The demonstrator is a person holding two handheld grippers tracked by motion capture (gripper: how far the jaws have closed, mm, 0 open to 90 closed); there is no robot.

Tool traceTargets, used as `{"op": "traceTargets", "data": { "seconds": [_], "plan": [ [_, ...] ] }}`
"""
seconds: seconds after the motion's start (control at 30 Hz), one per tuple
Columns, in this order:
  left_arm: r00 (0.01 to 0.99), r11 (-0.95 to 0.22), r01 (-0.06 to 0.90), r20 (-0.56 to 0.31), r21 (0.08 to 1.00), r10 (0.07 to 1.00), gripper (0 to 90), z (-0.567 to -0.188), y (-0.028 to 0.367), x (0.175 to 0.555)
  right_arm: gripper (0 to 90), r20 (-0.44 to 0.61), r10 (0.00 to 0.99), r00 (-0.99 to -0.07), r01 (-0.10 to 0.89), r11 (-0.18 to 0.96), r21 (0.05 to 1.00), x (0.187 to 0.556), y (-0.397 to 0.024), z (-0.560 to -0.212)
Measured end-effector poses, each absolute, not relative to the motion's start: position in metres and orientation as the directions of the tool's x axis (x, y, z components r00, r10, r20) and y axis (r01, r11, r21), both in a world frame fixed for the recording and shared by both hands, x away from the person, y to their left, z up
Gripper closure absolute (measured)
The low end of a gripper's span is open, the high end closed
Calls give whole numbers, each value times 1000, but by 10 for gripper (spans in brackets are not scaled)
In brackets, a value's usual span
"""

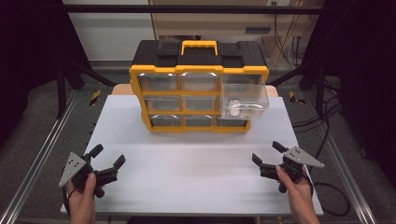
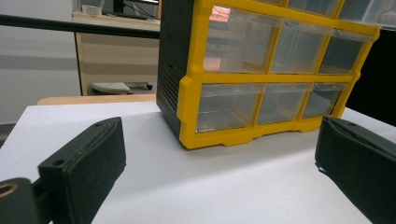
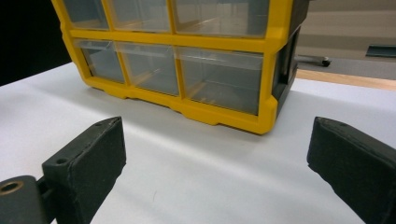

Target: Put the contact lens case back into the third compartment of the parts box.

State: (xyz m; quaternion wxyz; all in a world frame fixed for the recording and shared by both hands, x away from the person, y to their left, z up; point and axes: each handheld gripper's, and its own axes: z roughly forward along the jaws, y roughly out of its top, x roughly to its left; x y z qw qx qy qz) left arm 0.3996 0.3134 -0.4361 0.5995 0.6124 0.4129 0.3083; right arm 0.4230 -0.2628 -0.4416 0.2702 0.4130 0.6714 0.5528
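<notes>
A yellow and black drawer cabinet point(image 1: 198, 84) with clear drawers stands at the back middle of the white table point(image 1: 187, 163). Its top right drawer point(image 1: 243, 99) is pulled out and holds a small white object point(image 1: 233, 103). My left gripper point(image 1: 108, 156) rests at the table's front left, open and empty, facing the cabinet point(image 2: 261, 70). My right gripper point(image 1: 267, 153) sits at the front right, open and empty too, with the cabinet point(image 3: 187, 60) ahead of it. A hand holds each gripper.
Metal rails point(image 1: 42, 149) run along both sides of the table. Black cables point(image 1: 327, 140) lie on the floor at the right. A wooden cabinet point(image 1: 233, 18) stands behind the table.
</notes>
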Motion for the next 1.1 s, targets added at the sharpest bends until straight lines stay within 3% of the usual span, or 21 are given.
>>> {"op": "traceTargets", "data": {
  "seconds": [0.47, 1.1],
  "plan": [
    [478, 53, 136, -112, 989, 871, 16, -436, 313, 400, 50, 54, 819, -572, 242, 106, 964, 428, -237, -451],
    [501, 42, 134, -104, 990, 859, 15, -435, 310, 400, 65, 31, 755, -654, 145, 84, 986, 439, -201, -457]
  ]
}}
